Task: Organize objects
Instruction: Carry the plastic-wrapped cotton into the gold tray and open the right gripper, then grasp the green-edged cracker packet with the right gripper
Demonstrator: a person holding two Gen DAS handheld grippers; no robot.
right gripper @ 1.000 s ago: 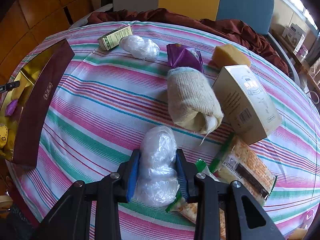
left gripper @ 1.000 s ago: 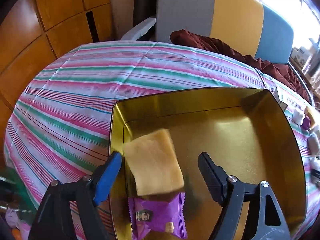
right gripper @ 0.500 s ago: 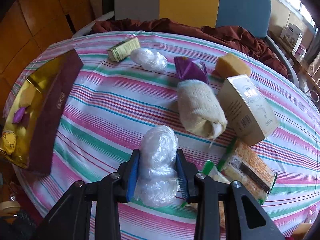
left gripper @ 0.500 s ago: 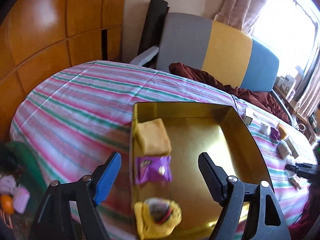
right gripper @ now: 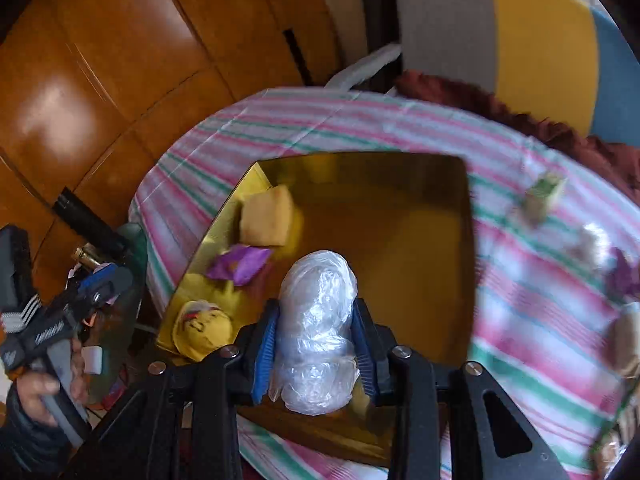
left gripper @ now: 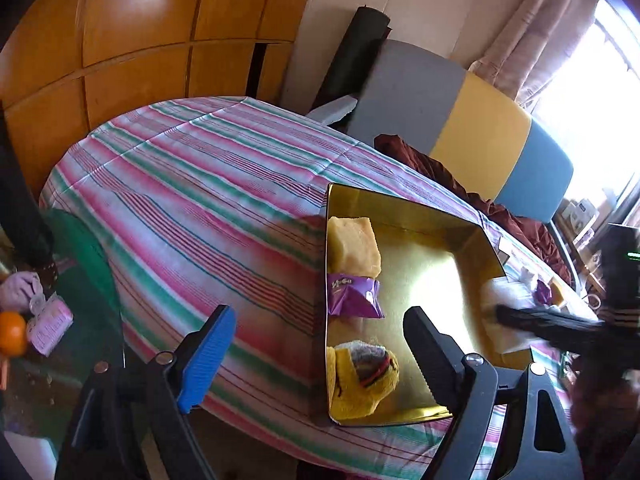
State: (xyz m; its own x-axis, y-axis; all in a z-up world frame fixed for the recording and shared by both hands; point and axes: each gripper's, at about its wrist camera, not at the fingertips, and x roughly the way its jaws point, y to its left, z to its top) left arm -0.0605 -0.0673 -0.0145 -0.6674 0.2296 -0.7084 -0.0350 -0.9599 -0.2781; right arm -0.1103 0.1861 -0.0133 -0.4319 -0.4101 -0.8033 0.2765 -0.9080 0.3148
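Observation:
A gold tray point(left gripper: 400, 202) point(right gripper: 400, 240) sits on the striped tablecloth. Along its left side lie a yellow block point(left gripper: 354, 246), a purple packet point(left gripper: 352, 294) and a yellow sock bundle point(left gripper: 364, 380). My right gripper point(right gripper: 316, 314) is shut on a clear plastic bundle point(right gripper: 316, 332) and hovers over the tray's near middle. In the left wrist view it shows as a blurred dark bar at the tray's right rim. My left gripper point(left gripper: 316, 344) hangs over the tray's near left corner. Its jaws are opening with nothing between them.
On the cloth right of the tray lie a small green box point(right gripper: 546, 196), a white bundle point(right gripper: 592, 240) and another purple packet point(right gripper: 624, 276). A grey, yellow and blue chair back point(left gripper: 460, 120) stands behind the table. Wooden cabinets rise at left, floor clutter with an orange point(left gripper: 12, 332) below.
My right gripper has carried the plastic bundle from the middle of the table leftward to above the tray. My left gripper has pulled back from the tray, leaving the yellow block inside, and widened.

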